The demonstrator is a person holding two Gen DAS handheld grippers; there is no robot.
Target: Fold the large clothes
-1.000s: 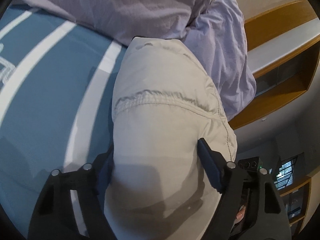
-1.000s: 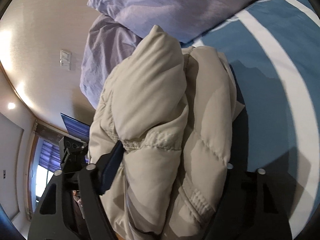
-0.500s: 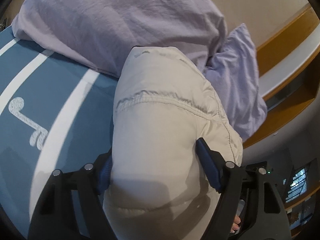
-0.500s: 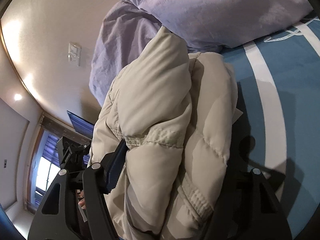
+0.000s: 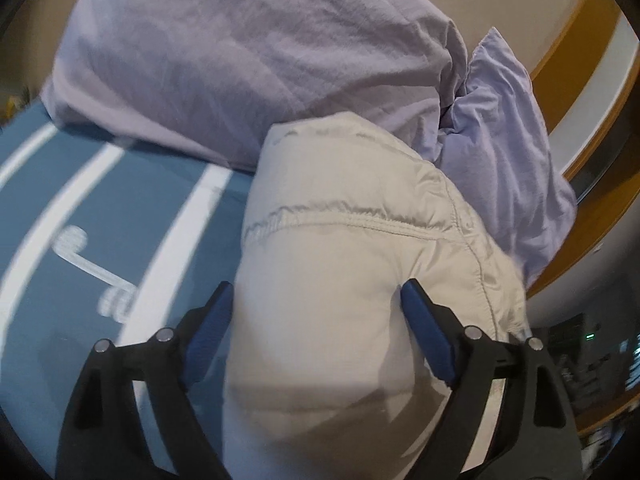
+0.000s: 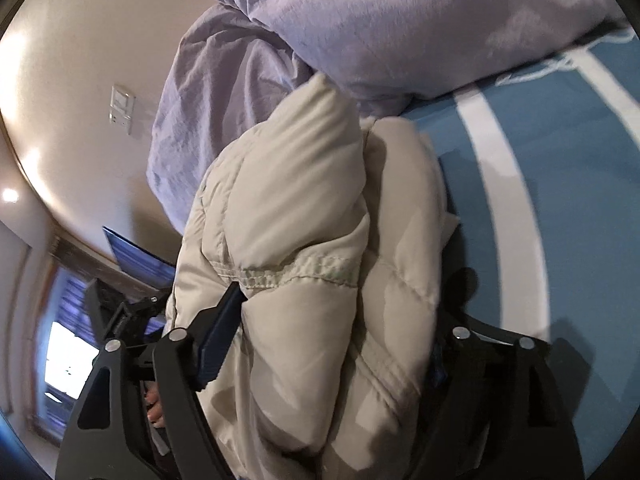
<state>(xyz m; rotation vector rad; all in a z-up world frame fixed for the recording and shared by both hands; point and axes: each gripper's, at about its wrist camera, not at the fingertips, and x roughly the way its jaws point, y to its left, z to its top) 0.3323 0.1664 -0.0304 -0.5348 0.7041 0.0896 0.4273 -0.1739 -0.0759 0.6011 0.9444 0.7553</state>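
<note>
A folded beige puffer jacket (image 5: 340, 184) lies on the blue striped bed cover (image 5: 80, 208), its far end against the lavender pillows. My left gripper (image 5: 316, 286) straddles one end; its jaws are opening, and the right pad (image 5: 424, 328) still dents the padding. In the right wrist view the jacket (image 6: 300, 184) bulges between the jaws of my right gripper (image 6: 340, 308), which are opening too. The left pad (image 6: 220, 328) presses at a stitched seam, and the other finger is hidden behind the fabric.
Two lavender pillows (image 5: 240, 52) (image 5: 508, 152) are stacked at the head of the bed. A wooden ledge (image 5: 592, 92) runs beside them. A wall switch (image 6: 120, 108), a dark screen (image 6: 136, 260) and a bright window sit off the bed's side. A hand's fingers (image 6: 154, 404) show behind my right gripper.
Both grippers carried the jacket toward the pillows, which now fill more of each view. Both pairs of jaws stand wider, and the left gripper's left pad now shows beside the jacket.
</note>
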